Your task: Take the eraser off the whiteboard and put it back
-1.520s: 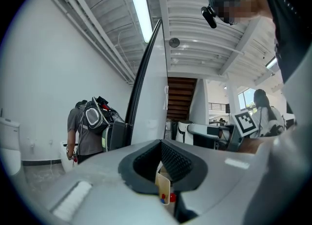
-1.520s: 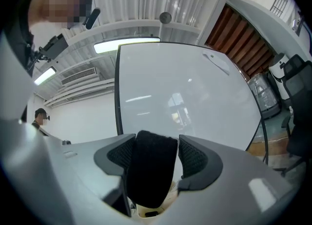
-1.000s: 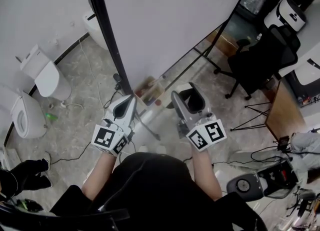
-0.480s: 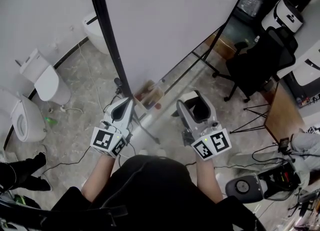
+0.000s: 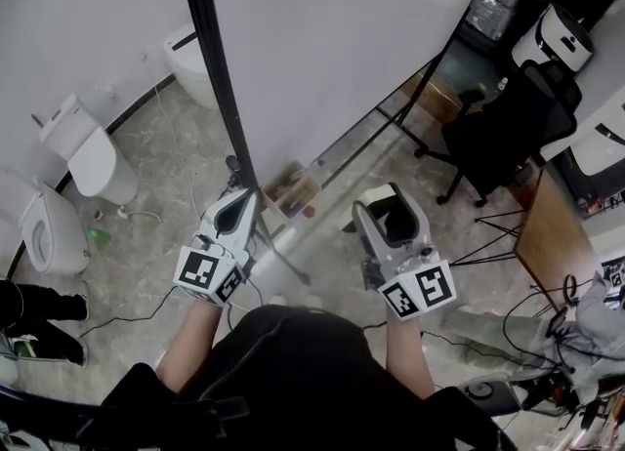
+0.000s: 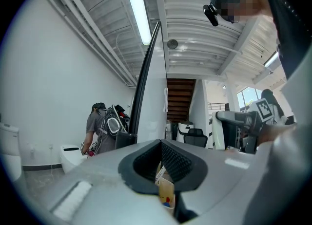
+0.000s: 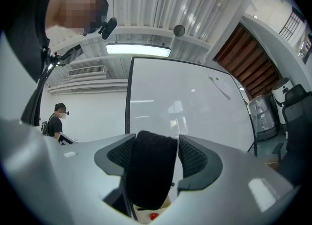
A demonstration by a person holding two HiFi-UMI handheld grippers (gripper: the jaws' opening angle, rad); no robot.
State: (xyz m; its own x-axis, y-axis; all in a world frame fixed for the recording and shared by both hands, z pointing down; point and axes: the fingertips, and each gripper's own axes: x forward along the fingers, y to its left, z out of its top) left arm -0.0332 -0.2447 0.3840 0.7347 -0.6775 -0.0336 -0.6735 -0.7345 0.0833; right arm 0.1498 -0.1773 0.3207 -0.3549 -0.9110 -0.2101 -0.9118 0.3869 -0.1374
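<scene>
From the head view I get only the top of the black eraser (image 5: pixel 394 221); the rest is sunk between the jaws of the right hand-held gripper (image 5: pixel 384 200). The whiteboard (image 5: pixel 332 59) is cut off at the top edge. The small tray (image 5: pixel 290 185) at its lower rim holds a few coloured bits that are too small for me to name.

The right gripper view gives me the grip: both pads press on the sides of the eraser, jaws standing wide around it, and it is held just short of the board, not touching it. Its lower end is hidden by the gripper body.

The left hand-held gripper (image 5: pixel 246 199) sits to the left, near the board's black frame, with its jaws drawn together on nothing.
</scene>
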